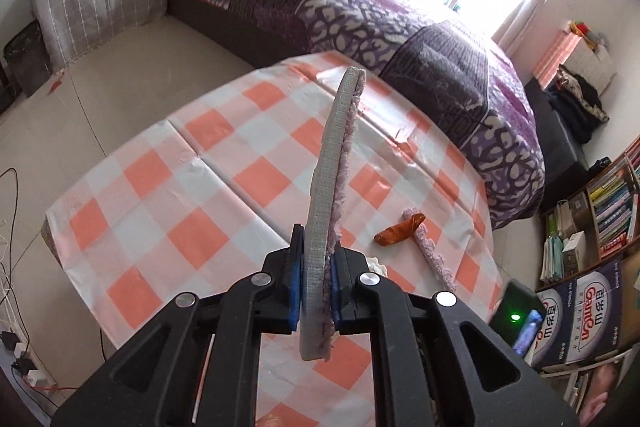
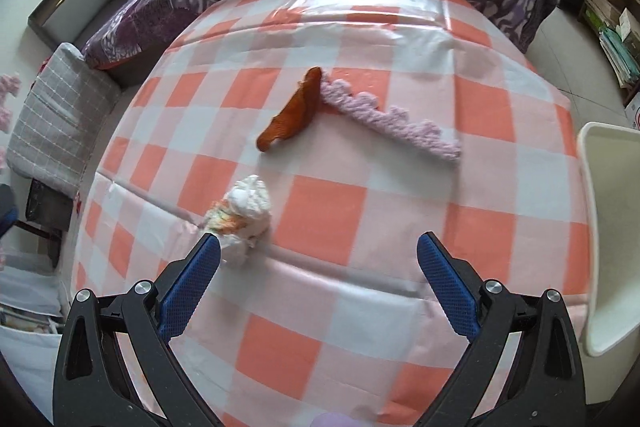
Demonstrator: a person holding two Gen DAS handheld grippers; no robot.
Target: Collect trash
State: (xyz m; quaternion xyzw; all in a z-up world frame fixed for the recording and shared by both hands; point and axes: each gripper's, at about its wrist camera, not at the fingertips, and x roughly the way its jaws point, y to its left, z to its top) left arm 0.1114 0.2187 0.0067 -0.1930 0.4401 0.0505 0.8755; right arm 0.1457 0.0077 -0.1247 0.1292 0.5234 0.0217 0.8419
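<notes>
My left gripper [image 1: 316,291] is shut on a long grey foam strip with purple fuzzy backing [image 1: 330,183], held upright on edge above the checkered table [image 1: 160,167]. An orange wrapper [image 1: 400,229] and a purple fuzzy strip [image 1: 432,251] lie on the table to its right. In the right wrist view my right gripper [image 2: 318,247] is open and empty above the table [image 2: 360,211]. A crumpled white wrapper [image 2: 244,217] lies by its left fingertip. The orange wrapper [image 2: 294,111] and purple scalloped strip [image 2: 394,117] lie farther ahead.
A bed with a purple blanket [image 1: 360,7] runs along the table's far side. A white chair [image 2: 612,235] stands at the table's right edge. A bookshelf [image 1: 600,211] and a printed box [image 1: 576,315] stand to the right. Cables and a power strip [image 1: 24,359] lie on the floor at the left.
</notes>
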